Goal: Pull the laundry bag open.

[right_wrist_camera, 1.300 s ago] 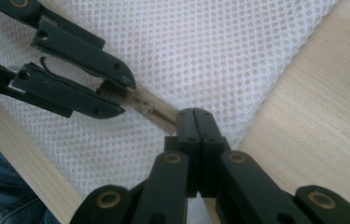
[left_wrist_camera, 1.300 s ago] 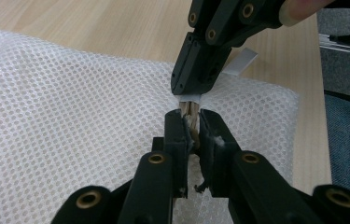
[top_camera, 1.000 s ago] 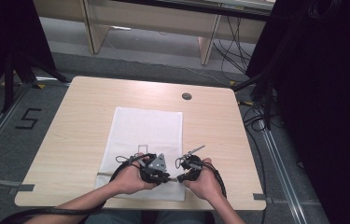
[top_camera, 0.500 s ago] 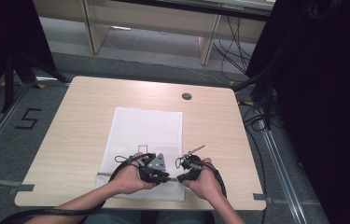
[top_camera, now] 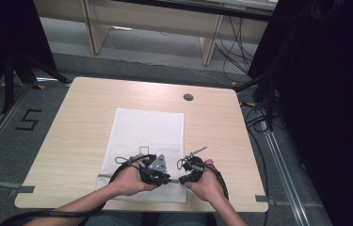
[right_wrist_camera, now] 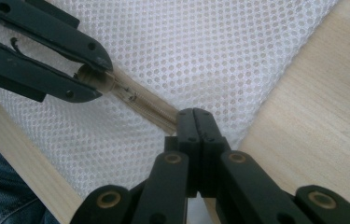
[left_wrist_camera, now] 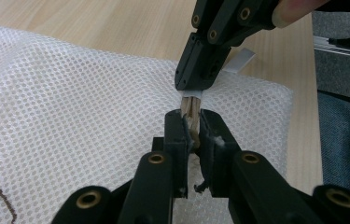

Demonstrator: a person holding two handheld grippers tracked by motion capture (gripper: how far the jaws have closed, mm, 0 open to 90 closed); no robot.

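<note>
A white mesh bag (top_camera: 146, 132) lies flat on the wooden table (top_camera: 80, 122), with its beige zipper (right_wrist_camera: 140, 100) along the near edge. My left gripper (top_camera: 168, 179) is shut on the zipper (left_wrist_camera: 191, 105) at its slider end, jaws (left_wrist_camera: 191, 119) pinching it from both sides. My right gripper (top_camera: 180, 180) is shut on the same zipper a short way along, tips (right_wrist_camera: 195, 114) closed over the tape. The two grippers nearly meet tip to tip: the right gripper (left_wrist_camera: 200, 79) points down at the left, and the left gripper (right_wrist_camera: 88, 70) comes in from the upper left.
Both grippers are close to the table's front edge (top_camera: 141, 207). A round cable hole (top_camera: 188, 97) is in the tabletop at the back. A small brown outline mark (top_camera: 143, 150) is printed on the bag. Bare wood (right_wrist_camera: 312, 116) lies right of the bag.
</note>
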